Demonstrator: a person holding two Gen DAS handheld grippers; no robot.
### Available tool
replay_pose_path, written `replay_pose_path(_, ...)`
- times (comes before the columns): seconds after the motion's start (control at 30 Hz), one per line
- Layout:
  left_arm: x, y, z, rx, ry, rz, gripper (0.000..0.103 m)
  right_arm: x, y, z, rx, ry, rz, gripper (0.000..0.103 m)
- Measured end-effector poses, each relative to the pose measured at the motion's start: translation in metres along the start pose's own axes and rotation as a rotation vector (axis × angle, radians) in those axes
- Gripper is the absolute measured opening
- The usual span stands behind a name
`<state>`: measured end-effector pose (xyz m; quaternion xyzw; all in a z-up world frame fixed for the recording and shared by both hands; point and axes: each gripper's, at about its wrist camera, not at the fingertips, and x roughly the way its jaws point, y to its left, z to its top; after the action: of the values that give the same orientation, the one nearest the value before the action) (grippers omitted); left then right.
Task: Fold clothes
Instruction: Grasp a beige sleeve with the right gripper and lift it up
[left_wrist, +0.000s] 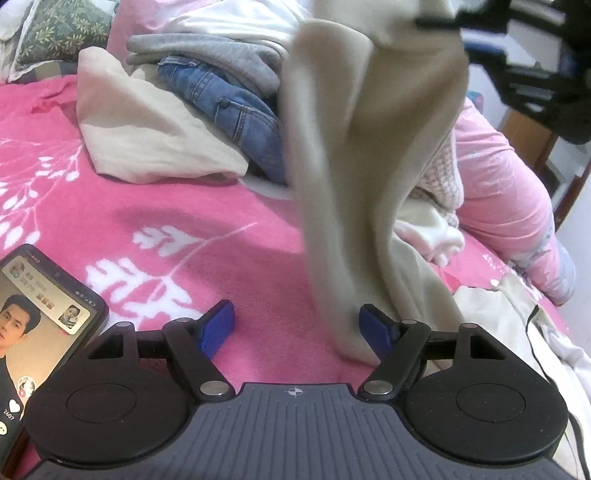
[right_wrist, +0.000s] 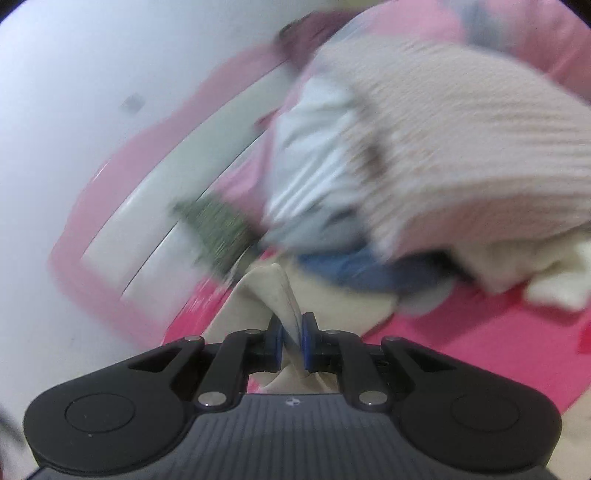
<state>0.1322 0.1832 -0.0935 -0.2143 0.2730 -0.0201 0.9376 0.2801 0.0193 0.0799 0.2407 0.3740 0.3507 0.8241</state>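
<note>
Left gripper (left_wrist: 297, 325) hovering low over the pink bedspread (left_wrist: 155, 206), fingers (left_wrist: 218, 326) standing wide apart and gripping nothing; right-hand blue pad touching the hanging cloth. Beige garment (left_wrist: 354, 166) hanging in a long blurred column from the top of the left view down to the bedspread just ahead of that gripper. Right gripper (right_wrist: 291, 341) pinching a fold of the same beige garment (right_wrist: 286, 291), fingers (right_wrist: 275, 339) drawn nearly together with cloth between the pads. Right view heavily motion-blurred; detail beyond the pads not resolving well.

Lying toward the far edge of the bed: heap of clothes, with blue jeans (left_wrist: 236, 110) under a grey garment (left_wrist: 207, 51) and a cream cloth (left_wrist: 140, 133) beside them. Knitted off-white piece (left_wrist: 439, 173) sitting behind the hanging garment. Phone (left_wrist: 40, 325) resting at the near left corner of the bed, screen lit. Another pale garment (left_wrist: 517, 325) lying at the near right edge.
</note>
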Motion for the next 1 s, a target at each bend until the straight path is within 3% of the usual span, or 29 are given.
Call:
replay_pose_path(0.1, 0.000, 0.002, 0.000, -0.010, -0.002, -0.003, 0.075, -0.018, -0.020, 0.021, 0.110, -0.167, -0.086, 0.011)
replay_pose_path(0.2, 0.000, 0.003, 0.001, -0.015, 0.000, -0.005, 0.075, -0.048, -0.024, 0.022, 0.188, -0.328, -0.115, 0.011)
replay_pose_path(0.33, -0.001, 0.003, 0.002, -0.011, -0.006, -0.018, 0.075, -0.077, 0.007, 0.008, 0.061, -0.409, -0.174, 0.011)
replay_pose_path(0.5, -0.015, -0.009, -0.002, 0.056, -0.066, -0.168, 0.075, -0.122, 0.050, -0.011, -0.069, -0.465, -0.228, 0.011)
replay_pose_path(0.67, -0.013, -0.035, -0.005, 0.127, -0.066, -0.275, 0.075, -0.161, 0.085, -0.041, -0.146, -0.412, -0.197, 0.011)
replay_pose_path(0.87, 0.005, -0.040, 0.008, 0.089, -0.022, -0.256, 0.075, -0.178, 0.107, -0.088, -0.181, -0.279, -0.110, 0.011)
replay_pose_path(1.0, 0.013, -0.036, 0.028, 0.048, -0.028, -0.272, 0.075, -0.178, 0.107, -0.097, -0.141, -0.189, 0.008, 0.011)
